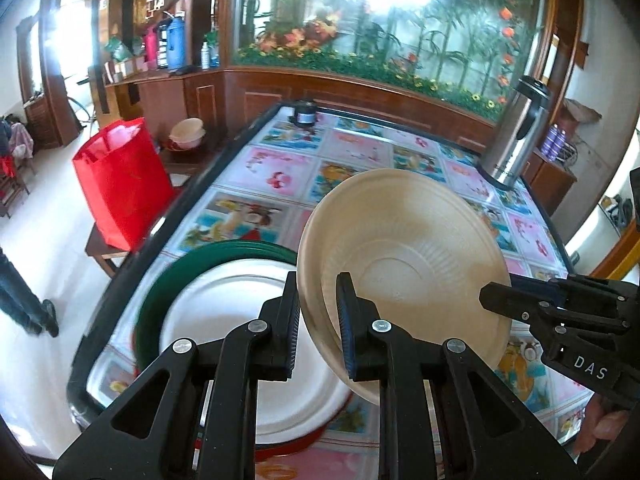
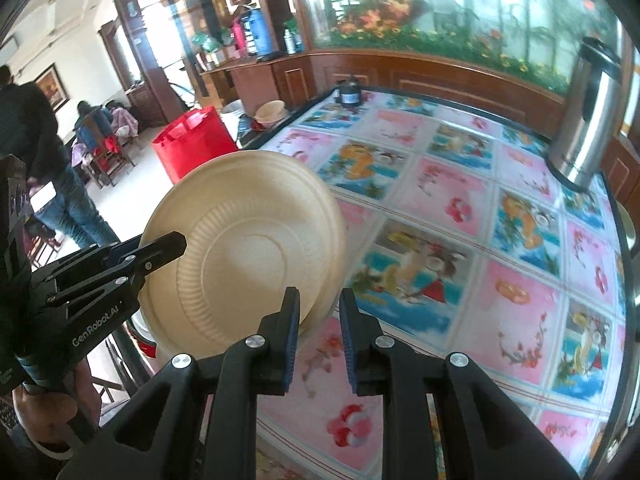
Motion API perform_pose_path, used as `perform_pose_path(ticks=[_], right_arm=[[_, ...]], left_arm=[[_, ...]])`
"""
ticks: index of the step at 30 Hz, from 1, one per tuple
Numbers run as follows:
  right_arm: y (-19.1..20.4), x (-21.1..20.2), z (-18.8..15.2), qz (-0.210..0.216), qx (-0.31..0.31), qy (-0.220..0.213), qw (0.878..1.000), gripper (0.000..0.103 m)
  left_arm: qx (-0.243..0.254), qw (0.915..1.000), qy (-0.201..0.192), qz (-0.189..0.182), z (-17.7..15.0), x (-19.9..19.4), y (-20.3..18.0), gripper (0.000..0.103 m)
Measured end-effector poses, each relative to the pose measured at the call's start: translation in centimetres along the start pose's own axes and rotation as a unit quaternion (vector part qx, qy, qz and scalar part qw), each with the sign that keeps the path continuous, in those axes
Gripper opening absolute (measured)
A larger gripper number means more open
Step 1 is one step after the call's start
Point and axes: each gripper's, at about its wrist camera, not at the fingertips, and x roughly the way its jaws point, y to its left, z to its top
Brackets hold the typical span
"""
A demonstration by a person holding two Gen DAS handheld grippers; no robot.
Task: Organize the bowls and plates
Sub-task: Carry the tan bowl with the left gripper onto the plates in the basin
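My left gripper (image 1: 318, 300) is shut on the rim of a beige paper bowl (image 1: 404, 256) and holds it tilted on edge above the table. Below and left of it a white plate (image 1: 240, 300) lies on a green plate (image 1: 168, 280), with a red plate edge (image 1: 288, 446) under them. My right gripper (image 2: 319, 312) is open with a narrow gap, its fingers just right of the bowl's edge; the bowl's underside (image 2: 244, 264) faces it. The right gripper also shows at the right of the left wrist view (image 1: 492, 294), and the left one at the left of the right wrist view (image 2: 176, 244).
The table (image 2: 460, 216) has a colourful patterned cloth. A steel thermos (image 1: 516, 136) stands at the far right and a small dark pot (image 1: 305, 114) at the far edge. A red bag (image 1: 120, 184) sits on a stool left of the table. People stand at the left.
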Motion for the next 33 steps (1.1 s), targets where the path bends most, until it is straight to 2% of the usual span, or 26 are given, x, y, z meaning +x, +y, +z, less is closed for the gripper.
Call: perform_pose_path(ticks=[7, 14, 33], right_arm=[[3.7, 1.5, 1.3, 0.010, -0.038, 0.008, 0.999, 0.023], [5.9, 3.6, 1.6, 0.020, -0.060, 0.028, 0.998, 0.023], [8.4, 6.9, 0.4, 0.032, -0.084, 0.076, 0.993, 0.026]], left_arm=[[-0.023, 0.9995, -0.004, 0.020, -0.1, -0.7, 3.8, 0.017], [-0.044, 0.9985, 0.009, 0.031, -1.2, -0.2, 6.4, 0.017], [-0.055, 0.9962, 0.040, 0.054, -3.9, 1.7, 8.5, 0.017]])
